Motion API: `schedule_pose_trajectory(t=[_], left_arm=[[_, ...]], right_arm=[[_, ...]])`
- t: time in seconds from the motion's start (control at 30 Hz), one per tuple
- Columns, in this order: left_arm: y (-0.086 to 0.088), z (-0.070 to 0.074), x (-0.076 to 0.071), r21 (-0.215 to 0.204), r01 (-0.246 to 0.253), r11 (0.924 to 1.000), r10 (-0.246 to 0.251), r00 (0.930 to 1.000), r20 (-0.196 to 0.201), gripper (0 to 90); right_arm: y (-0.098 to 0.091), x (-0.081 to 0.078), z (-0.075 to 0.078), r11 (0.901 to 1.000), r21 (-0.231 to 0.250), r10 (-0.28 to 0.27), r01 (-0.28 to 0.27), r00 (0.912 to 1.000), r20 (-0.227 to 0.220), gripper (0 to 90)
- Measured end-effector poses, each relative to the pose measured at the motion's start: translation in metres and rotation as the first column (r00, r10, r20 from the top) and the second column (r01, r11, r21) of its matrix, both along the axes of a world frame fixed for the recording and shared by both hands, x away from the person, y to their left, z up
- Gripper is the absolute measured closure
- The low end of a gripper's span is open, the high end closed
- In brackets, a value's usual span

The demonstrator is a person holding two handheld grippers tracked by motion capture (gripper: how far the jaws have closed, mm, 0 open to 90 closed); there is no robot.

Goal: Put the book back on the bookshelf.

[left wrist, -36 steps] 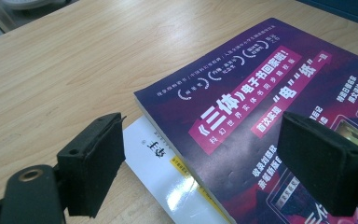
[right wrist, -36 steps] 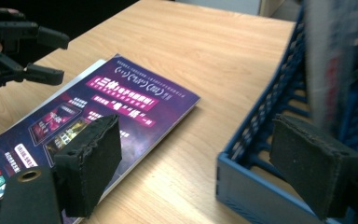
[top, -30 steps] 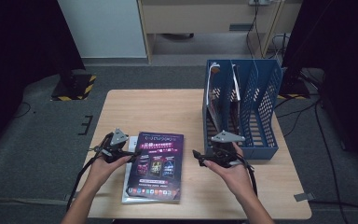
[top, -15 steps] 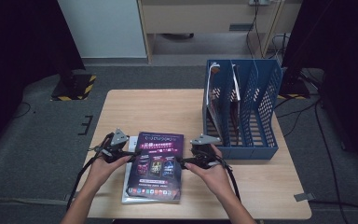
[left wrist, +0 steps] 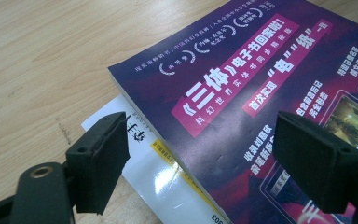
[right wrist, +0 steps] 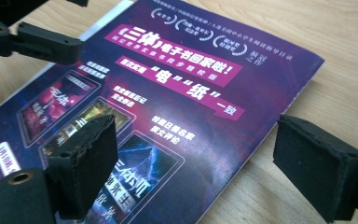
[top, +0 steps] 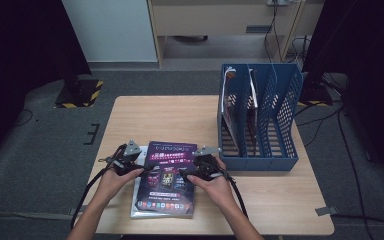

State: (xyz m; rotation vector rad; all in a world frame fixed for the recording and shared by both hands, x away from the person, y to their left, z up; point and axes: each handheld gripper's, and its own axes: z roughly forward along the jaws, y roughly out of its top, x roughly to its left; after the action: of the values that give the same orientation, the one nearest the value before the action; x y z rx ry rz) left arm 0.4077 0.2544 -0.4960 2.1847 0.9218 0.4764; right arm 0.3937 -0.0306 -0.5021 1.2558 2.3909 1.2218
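Note:
A purple magazine (top: 167, 180) lies flat at the table's front, on top of a white booklet (top: 136, 202). My left gripper (top: 141, 167) is open at the magazine's left edge. In the left gripper view (left wrist: 205, 163) one jaw is over the white booklet (left wrist: 163, 172) and the other over the purple cover (left wrist: 242, 84); the jaws have just opened a little wider. My right gripper (top: 186, 174) is open at the magazine's right edge. In the right gripper view (right wrist: 196, 172) it straddles that edge, one jaw over the cover (right wrist: 177, 84), the other over bare wood. Neither gripper's pads press on anything.
A blue slotted file rack (top: 280, 120) stands at the table's right back, with a few magazines (top: 228, 107) upright in its left slots. The wooden table (top: 170, 120) has bare room behind the magazine. Cables trail from both grippers toward the front edge.
My right hand has moved left and down from in front of the blue rack to the magazine's right edge. The left hand has stayed at the left edge.

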Motion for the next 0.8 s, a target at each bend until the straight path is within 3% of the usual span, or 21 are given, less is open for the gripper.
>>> schedule_pose_trajectory(t=[0.1,0.3,0.47,0.8], left_arm=[[-0.001,-0.002,-0.001,-0.003,0.009,1.0,-0.009,1.0,0.001,22.4],[-0.005,-0.009,0.0,-0.002,0.016,0.9999,-0.016,0.9989,-0.045,23.0],[-0.005,-0.01,0.0,0.0,0.012,0.9999,-0.012,0.9982,-0.058,22.8],[-0.003,-0.011,0.0,-0.042,0.004,0.9991,-0.008,0.9955,-0.094,27.9]], right_arm=[[0.0,0.003,-0.006,1.0,-0.007,0.0,0.0,1.0,0.001,14.4],[0.002,0.005,-0.01,1.0,0.004,-0.009,0.009,0.9996,-0.025,14.0],[0.006,0.008,-0.014,0.9999,0.007,-0.01,0.011,0.9993,-0.035,12.8],[0.004,0.016,-0.023,0.9998,0.012,-0.017,0.018,0.9979,-0.062,10.9]])
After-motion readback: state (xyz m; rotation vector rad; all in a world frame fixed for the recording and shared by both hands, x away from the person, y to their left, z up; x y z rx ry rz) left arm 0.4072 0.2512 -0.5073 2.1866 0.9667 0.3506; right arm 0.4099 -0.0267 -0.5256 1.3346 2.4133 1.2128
